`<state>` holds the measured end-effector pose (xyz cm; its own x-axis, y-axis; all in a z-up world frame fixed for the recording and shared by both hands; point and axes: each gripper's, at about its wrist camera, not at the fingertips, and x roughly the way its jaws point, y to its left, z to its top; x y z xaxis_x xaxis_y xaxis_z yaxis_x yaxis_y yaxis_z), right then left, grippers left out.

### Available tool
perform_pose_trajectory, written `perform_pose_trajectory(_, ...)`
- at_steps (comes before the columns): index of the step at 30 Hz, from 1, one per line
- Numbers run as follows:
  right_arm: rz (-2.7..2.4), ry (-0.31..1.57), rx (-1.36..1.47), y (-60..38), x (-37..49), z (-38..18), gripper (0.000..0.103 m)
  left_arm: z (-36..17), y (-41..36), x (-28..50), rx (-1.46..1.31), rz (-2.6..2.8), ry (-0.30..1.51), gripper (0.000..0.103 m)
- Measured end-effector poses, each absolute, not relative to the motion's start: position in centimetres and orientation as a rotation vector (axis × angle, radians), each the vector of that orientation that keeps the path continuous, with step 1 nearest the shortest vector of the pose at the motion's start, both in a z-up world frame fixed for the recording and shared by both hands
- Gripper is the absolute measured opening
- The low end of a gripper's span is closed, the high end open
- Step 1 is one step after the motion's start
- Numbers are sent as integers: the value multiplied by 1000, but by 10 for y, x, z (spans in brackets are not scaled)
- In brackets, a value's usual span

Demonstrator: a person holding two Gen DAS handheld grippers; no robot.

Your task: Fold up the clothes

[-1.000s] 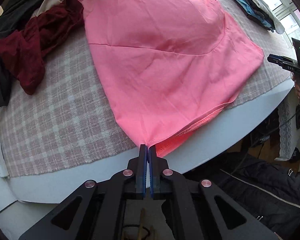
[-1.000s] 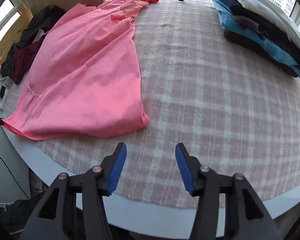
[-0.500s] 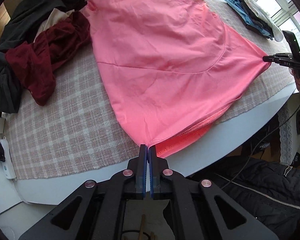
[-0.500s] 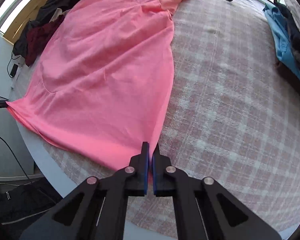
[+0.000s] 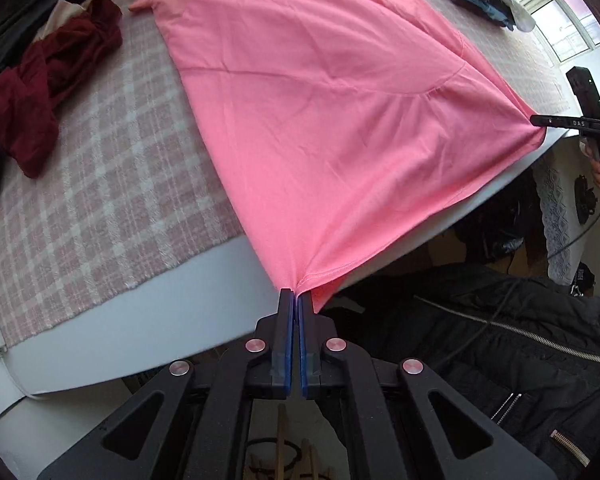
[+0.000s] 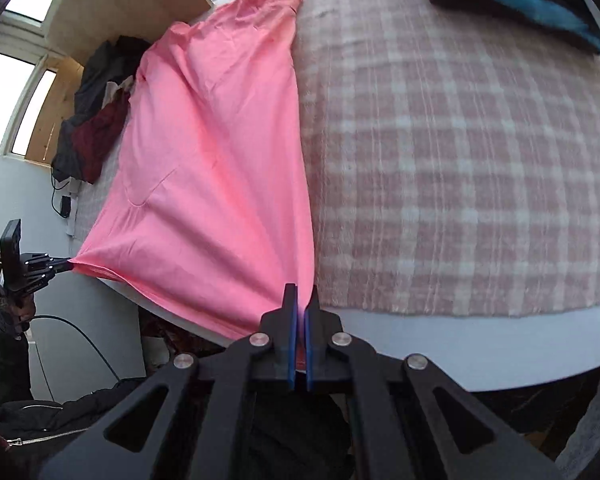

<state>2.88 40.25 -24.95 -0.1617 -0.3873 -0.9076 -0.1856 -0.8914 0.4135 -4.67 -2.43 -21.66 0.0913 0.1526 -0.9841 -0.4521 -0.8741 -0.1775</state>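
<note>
A pink garment (image 5: 320, 92) lies spread over the checked table cover (image 5: 100, 184), its hem pulled taut past the table's near edge. My left gripper (image 5: 297, 294) is shut on one hem corner, just off the edge. My right gripper (image 6: 301, 294) is shut on the other hem corner of the pink garment (image 6: 216, 168). Each gripper shows in the other's view: the right gripper (image 5: 540, 121) at the far right, the left gripper (image 6: 66, 265) at the far left, with the hem stretched between them.
A heap of dark red and grey clothes (image 5: 40, 92) lies at the table's left. Blue and dark folded clothes (image 6: 520, 0) sit at the far side. A black jacket (image 5: 500, 340) lies below the table edge. The checked table cover (image 6: 460, 160) lies bare right of the garment.
My right gripper went from open above the cover to shut on the hem corner. Both grippers then drew the hem out over the table edge, pulling the garment flat and taut.
</note>
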Motion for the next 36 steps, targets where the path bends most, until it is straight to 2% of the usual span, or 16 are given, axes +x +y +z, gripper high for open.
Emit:
perform_pose_trajectory(4, -2093, -564, 2082, 388, 23, -270, 7, -226, -36, -43, -2036, 1778, 279, 8)
perform_pose_trajectory(6, -2115, -549, 2039, 392, 12, -250, 8, -216, -47, -45, -2073, 1785, 271, 10)
perform_pose_trajectory(9, -2217, -514, 1923, 402, -15, -205, 21, -181, -65, -75, -2070, 1906, 295, 10)
perform_pose_trajectory(11, -2305, -484, 1826, 409, -38, -169, 36, -154, -72, -115, -1999, 2018, 296, 10)
perform_pose_trajectory(13, -2417, -437, 1713, 410, -74, -135, 44, -126, -75, -163, -1904, 2126, 280, 11)
perform_pose_trajectory(15, -2520, -380, 1620, 412, -121, -113, 49, -108, -74, -219, -1799, 2241, 299, 15)
perform_pose_trajectory(17, -2595, -313, 1553, 414, -173, -105, 52, -98, -67, -269, -1710, 2323, 298, 26)
perform_pose_trajectory(18, -2623, -287, 1551, 414, -202, -111, 52, -96, -63, -294, -1673, 2346, 274, 26)
perform_pose_trajectory(21, -2644, -364, 1607, 423, -268, -145, 52, -117, -42, -358, -1609, 2373, 291, 26)
perform_pose_trajectory(25, -2609, -458, 1724, 429, -335, -200, 52, -165, -27, -420, -1672, 2311, 228, 26)
perform_pose_trajectory(29, -2588, -471, 1781, 427, -372, -239, 52, -202, -16, -462, -1717, 2256, 169, 26)
perform_pose_trajectory(33, -2529, -510, 1810, 426, -395, -264, 52, -227, -5, -493, -1732, 2217, 204, 26)
perform_pose_trajectory(36, -2506, -454, 1827, 425, -404, -275, 52, -242, -4, -510, -1734, 2199, 189, 26)
